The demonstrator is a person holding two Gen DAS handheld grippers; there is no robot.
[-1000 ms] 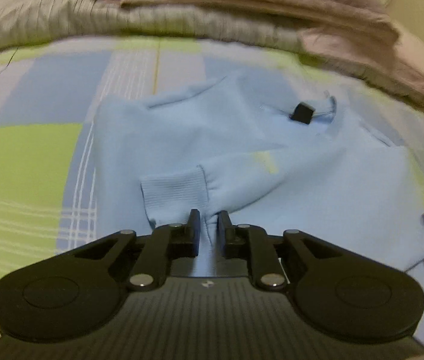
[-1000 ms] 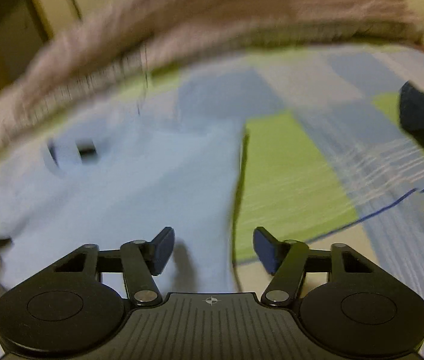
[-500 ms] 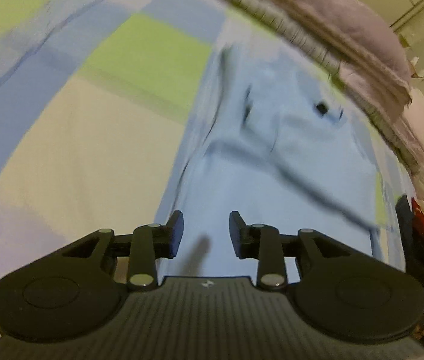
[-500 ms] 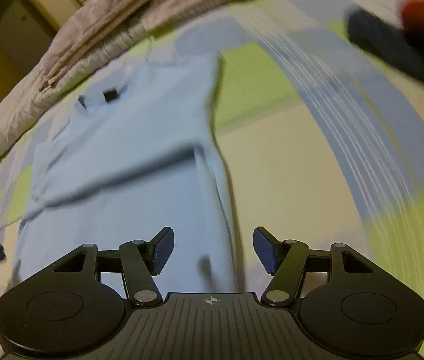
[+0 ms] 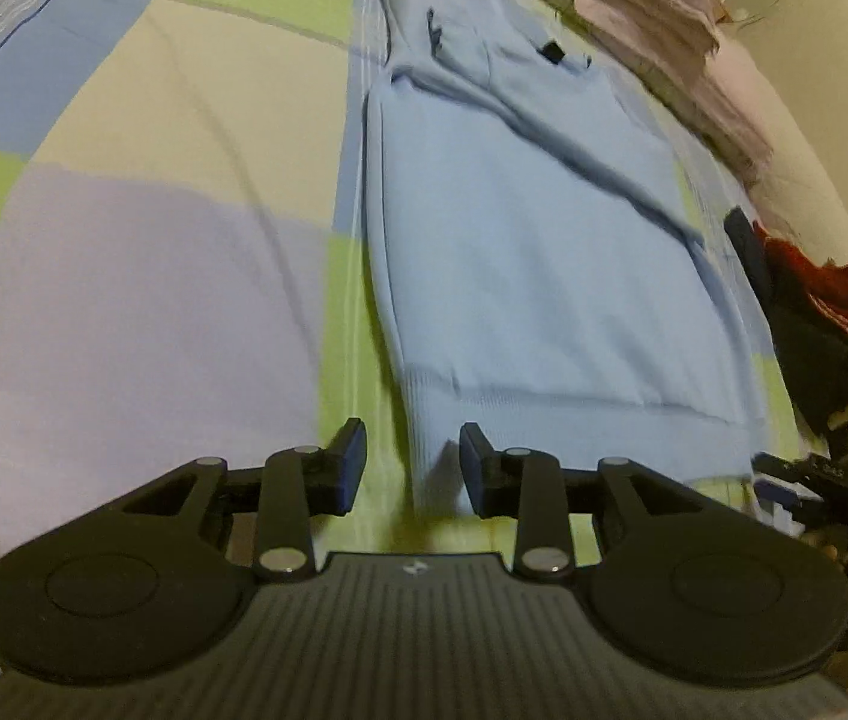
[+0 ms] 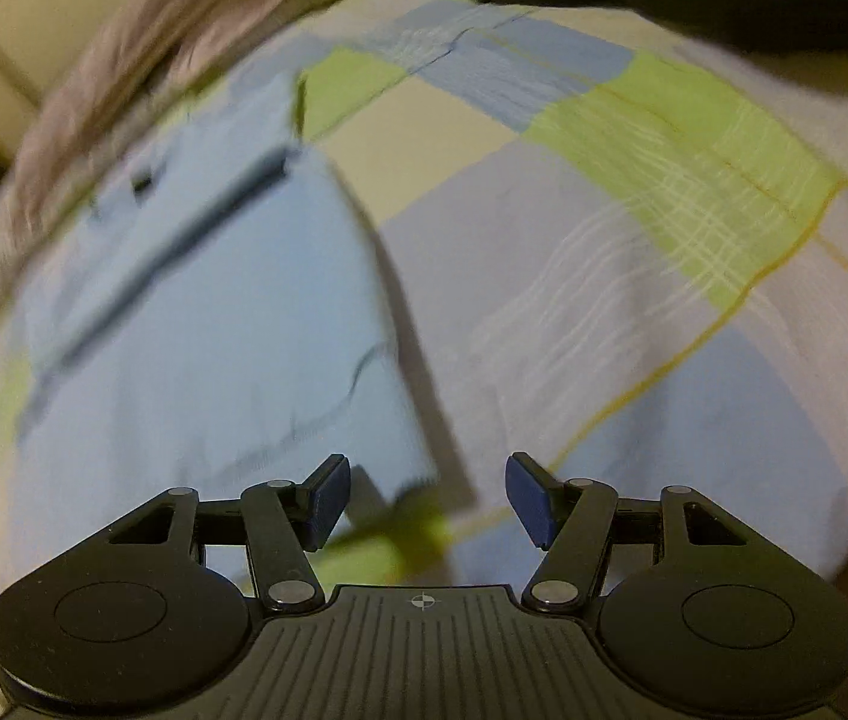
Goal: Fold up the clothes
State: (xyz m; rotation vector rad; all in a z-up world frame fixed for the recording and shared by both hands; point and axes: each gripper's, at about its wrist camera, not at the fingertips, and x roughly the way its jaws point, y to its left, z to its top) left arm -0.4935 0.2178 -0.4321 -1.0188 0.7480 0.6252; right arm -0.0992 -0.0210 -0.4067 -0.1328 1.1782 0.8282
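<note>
Bed with a checked green, blue and cream cover [image 5: 141, 228]; both sleeves are folded in and the claws now sit at the hem.

On the left, the left gripper [image 5: 411, 465], which a second ago pinched the cuff of a sleeve laid across the chest, has let go: its jaws opened within the last second and now stand apart, empty, straddling the near left corner of the ribbed hem of the pale blue knitted sweater [image 5: 532, 228]. The sweater lies flat and narrow, collar at the far end near the folded pinkish-grey quilt [image 5: 652, 18], with a dark and red heap of clothes [image 5: 814, 312] beside its right edge. On the right, the right gripper [image 6: 427, 495] hangs spread wide and empty, just off the sweater's other near corner. I judge the next step is gripping both hem corners to fold the body up toward the collar.
</note>
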